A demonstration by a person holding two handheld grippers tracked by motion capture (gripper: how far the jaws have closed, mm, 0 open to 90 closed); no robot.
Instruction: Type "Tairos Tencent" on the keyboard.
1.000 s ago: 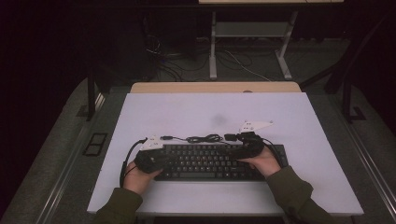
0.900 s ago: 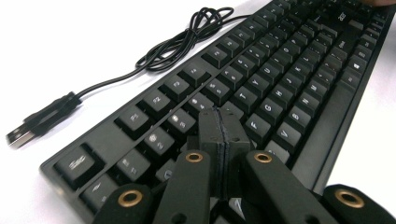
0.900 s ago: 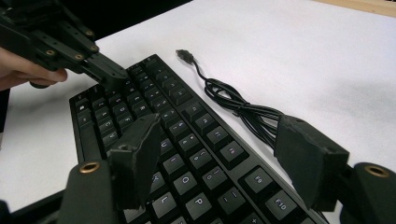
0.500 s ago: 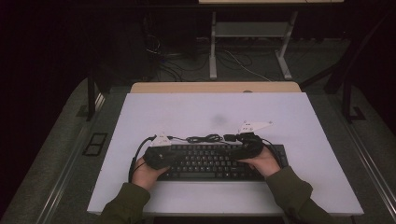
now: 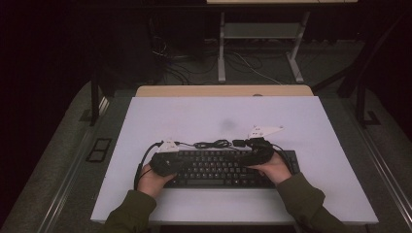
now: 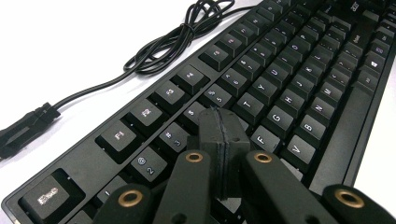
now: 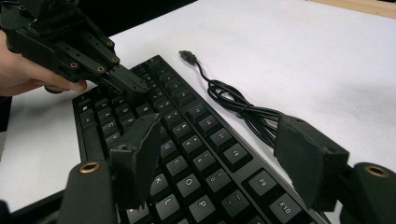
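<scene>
A black keyboard [image 5: 223, 168] lies near the front edge of the white table [image 5: 194, 116], and its black cable [image 5: 211, 144] is bunched just behind it. My left gripper [image 5: 180, 162] is over the keyboard's left end. In the left gripper view its jaws [image 6: 219, 140] are pressed together with nothing between them, the tip down at the keys [image 6: 261, 88] by the number row. My right gripper [image 5: 245, 156] hovers over the keyboard's right half. It stands open [image 7: 222, 156], one jaw above the keys [image 7: 187, 154] and the other past the back edge. The left gripper [image 7: 119, 79] shows there too.
The cable's USB plug [image 6: 23, 126] lies loose on the table behind the keyboard's left part, also visible as the plug [image 7: 187, 54] in the right gripper view. Bare white table stretches behind the keyboard. A wooden strip [image 5: 223, 91] edges the far side.
My left gripper has edged slightly to the right over the keyboard's left end. The right gripper and the keyboard have stayed put.
</scene>
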